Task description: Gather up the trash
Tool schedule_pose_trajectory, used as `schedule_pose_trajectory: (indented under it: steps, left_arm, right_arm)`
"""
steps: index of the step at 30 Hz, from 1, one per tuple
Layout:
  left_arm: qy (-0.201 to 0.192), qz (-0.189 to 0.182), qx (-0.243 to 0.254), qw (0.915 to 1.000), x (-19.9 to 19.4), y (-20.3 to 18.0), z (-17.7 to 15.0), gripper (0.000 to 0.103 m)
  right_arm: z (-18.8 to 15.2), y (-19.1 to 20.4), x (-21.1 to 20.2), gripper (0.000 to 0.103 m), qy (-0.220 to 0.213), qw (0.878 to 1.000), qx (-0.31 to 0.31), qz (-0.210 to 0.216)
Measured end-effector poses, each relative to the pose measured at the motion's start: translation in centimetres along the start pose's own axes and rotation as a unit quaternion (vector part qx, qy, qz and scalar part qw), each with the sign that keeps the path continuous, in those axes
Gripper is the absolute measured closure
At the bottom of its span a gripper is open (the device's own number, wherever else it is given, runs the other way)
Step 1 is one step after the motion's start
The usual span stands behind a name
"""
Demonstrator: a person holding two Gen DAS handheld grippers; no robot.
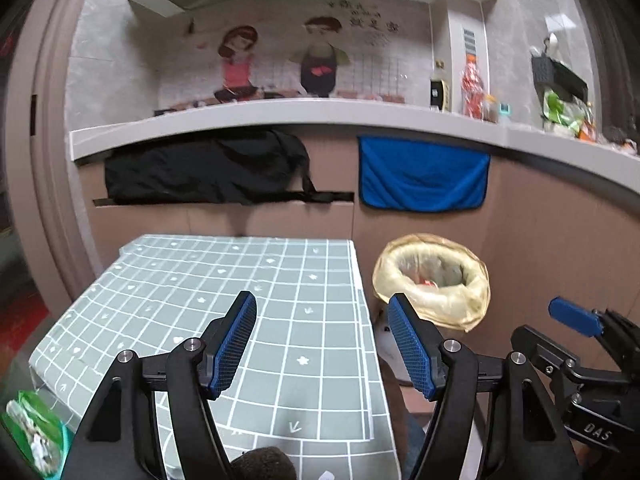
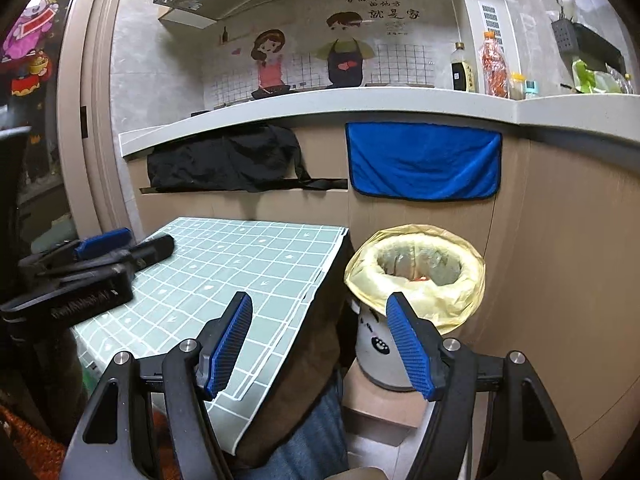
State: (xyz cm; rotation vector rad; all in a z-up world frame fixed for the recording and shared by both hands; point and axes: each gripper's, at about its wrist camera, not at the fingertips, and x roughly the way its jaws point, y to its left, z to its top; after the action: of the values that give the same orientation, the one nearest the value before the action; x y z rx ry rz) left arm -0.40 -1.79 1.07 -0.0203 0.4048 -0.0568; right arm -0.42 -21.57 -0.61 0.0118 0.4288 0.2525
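A trash bin lined with a yellow bag (image 1: pixel 400 256) (image 2: pixel 416 236) stands on the floor just right of a small table with a green grid cloth (image 1: pixel 280 280) (image 2: pixel 240 256). Something red lies inside the bin. My left gripper (image 1: pixel 322 302) hangs open above the table's right half, nothing between its blue pads. My right gripper (image 2: pixel 319 301) is open too, over the gap between table edge and bin, and holds nothing. A blurred green and white packet (image 1: pixel 32 436) shows off the table's near left corner.
A kitchen counter (image 2: pixel 360 104) with bottles (image 2: pixel 496 68) runs behind. A blue towel (image 2: pixel 424 160) and a black cloth (image 2: pixel 224 160) hang on the cabinet front. The bin stands on a cardboard box (image 2: pixel 384 404). A person's jeans leg (image 2: pixel 312 432) is below.
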Motion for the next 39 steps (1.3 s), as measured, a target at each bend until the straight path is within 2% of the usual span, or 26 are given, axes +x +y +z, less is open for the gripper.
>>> schedule_pose_trajectory:
  steps: [9,39]
  left_arm:
    - [-0.015,0.008,-0.01,0.9998,-1.9,1.0,-0.2,0.034]
    - [-0.013,-0.006,0.003,0.9999,-2.6,0.2,-0.3,0.034]
  right_arm:
    - [0.3,0.0,-1.2,0.036,-0.023,1.0,0.01,-0.004]
    - [0.1,-0.2,-2.0,0.036,-0.03,0.999,0.011,-0.009]
